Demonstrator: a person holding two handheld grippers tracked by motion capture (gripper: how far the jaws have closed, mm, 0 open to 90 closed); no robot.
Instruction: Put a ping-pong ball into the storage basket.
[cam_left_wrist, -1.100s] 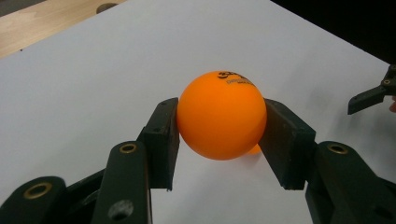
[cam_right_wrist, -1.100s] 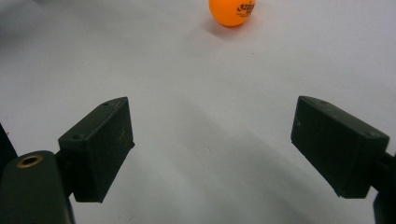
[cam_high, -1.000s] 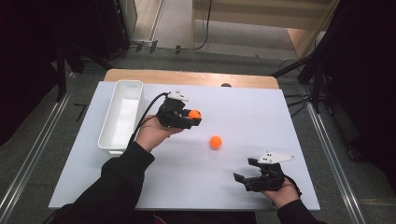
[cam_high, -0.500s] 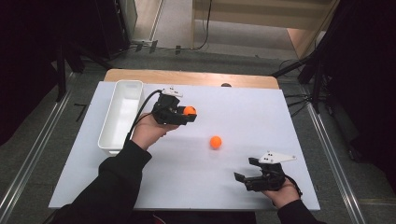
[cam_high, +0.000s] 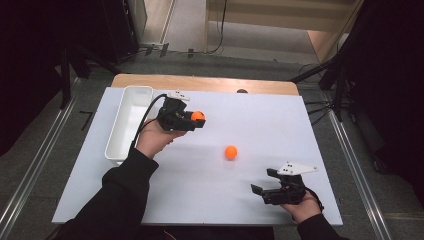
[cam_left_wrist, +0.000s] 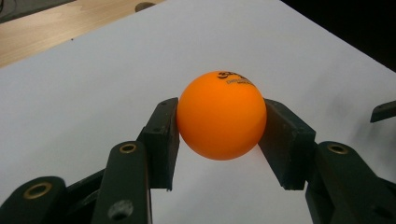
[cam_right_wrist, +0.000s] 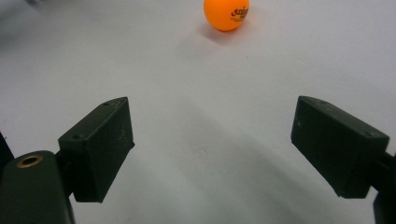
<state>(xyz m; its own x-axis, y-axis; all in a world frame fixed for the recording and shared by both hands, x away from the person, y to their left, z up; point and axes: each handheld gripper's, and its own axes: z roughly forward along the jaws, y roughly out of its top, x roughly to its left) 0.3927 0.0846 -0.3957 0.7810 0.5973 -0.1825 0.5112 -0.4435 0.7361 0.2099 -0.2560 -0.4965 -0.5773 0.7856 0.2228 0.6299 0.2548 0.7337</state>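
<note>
Change since earlier frames: the left gripper (cam_high: 199, 120) with its held ball has travelled from mid-table toward the far left, ending just beside the tray; the right gripper and the loose ball have kept their positions.
Left gripper state: jaws closed onto the held orange ball (cam_left_wrist: 221, 115), one black pad touching each side of it; in the left gripper view the ball sits between the pad tips with printed lettering on its upper face.
Left gripper position: raised above the white table (cam_high: 260, 115), in the far-left part of it, jaws pointing toward the table's right side in the high view.
Held ball location: in the jaws, clear of the table surface, just right of the tray's far end in the high view.
Left hand: wrapped around the gripper body from below; a black sleeve (cam_high: 112, 200) enters from the bottom edge.
Right gripper (cam_high: 261, 181) state: jaws spread wide, nothing between the pads; bare white table shows between them in the right gripper view.
Right gripper position: near the table's near right corner, low over the surface, jaws pointing left.
Loose orange ball (cam_high: 230, 152): resting on the table near its centre, well apart from both grippers; in the right gripper view it lies ahead of the open jaws near the top edge.
White tray (cam_high: 124, 131): long rectangular bin along the table's left edge; interior appears empty.
Table edge: wooden board (cam_high: 210, 84) visible along the far side.
</note>
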